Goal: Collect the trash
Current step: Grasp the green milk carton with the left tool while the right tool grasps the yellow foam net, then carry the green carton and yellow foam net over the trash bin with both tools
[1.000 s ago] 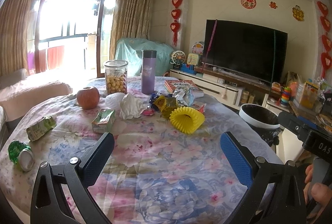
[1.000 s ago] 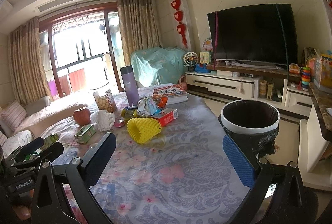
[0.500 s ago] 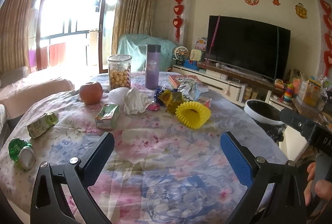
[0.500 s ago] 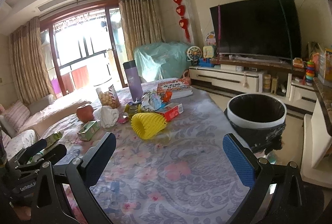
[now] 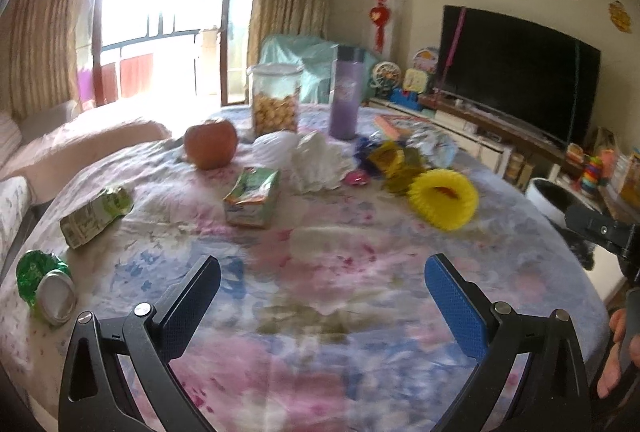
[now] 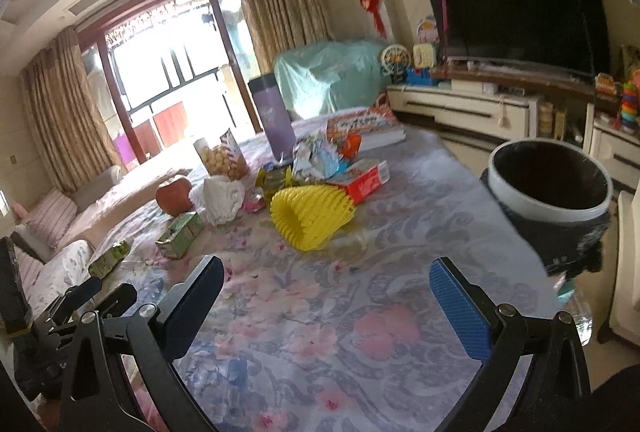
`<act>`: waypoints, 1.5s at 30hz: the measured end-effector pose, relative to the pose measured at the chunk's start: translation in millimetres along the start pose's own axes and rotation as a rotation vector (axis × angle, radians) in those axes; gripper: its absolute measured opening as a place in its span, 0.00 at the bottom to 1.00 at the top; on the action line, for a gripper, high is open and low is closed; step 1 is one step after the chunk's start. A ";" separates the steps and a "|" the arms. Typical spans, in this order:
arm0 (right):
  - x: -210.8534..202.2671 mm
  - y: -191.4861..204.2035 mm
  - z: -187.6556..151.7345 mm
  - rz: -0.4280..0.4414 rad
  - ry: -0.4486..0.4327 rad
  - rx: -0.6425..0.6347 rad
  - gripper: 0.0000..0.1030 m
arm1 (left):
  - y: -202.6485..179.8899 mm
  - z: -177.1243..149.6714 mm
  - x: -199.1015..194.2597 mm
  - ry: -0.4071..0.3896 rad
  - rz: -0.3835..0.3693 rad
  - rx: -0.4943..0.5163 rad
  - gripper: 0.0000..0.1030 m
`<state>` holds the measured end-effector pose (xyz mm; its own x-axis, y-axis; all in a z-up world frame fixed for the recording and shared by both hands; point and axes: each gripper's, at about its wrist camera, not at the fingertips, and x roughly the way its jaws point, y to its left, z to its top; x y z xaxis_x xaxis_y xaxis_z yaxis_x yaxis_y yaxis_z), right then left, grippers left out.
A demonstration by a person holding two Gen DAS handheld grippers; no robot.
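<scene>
Floral tablecloth (image 6: 360,312) carried scattered trash; both the left gripper (image 5: 320,296) and right gripper (image 6: 326,296) stood wide and empty. Centring the right on the yellow foam net (image 6: 310,213) looked advisable, with the bin (image 6: 550,177) near.

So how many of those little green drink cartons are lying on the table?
2: one carton in front of the apple, another carton near the table's left edge. Others may hide in the wrapper pile.
</scene>
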<state>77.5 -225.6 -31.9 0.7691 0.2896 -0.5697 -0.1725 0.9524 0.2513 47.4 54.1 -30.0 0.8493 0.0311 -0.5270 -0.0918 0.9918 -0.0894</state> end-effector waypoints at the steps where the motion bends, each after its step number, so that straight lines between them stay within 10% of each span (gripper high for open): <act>1: 5.9 -0.6 0.4 0.003 0.013 0.004 1.00 | 3.5 1.6 5.4 0.007 0.007 -0.008 0.99; 27: 138.7 -2.3 21.6 -0.015 0.249 0.045 0.99 | 47.8 66.8 179.8 0.229 0.188 -0.018 0.99; 30: 145.8 -7.2 21.5 -0.024 0.263 0.046 0.84 | 50.4 65.5 192.3 0.254 0.183 -0.030 0.84; 33: 153.2 -12.8 19.9 -0.010 0.288 0.055 0.55 | 53.5 64.0 203.3 0.290 0.153 -0.041 0.48; 37: 149.8 -20.3 19.9 0.015 0.291 0.056 0.23 | 55.4 64.6 197.8 0.270 0.104 -0.065 0.47; 45: 116.9 -37.6 18.6 0.044 0.261 0.054 0.17 | 16.0 50.4 162.5 0.238 -0.020 -0.054 0.47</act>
<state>185.4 -229.3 -93.4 0.5757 0.3517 -0.7381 -0.1635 0.9340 0.3176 210.1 81.3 -74.5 0.7054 -0.0251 -0.7084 -0.1089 0.9837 -0.1433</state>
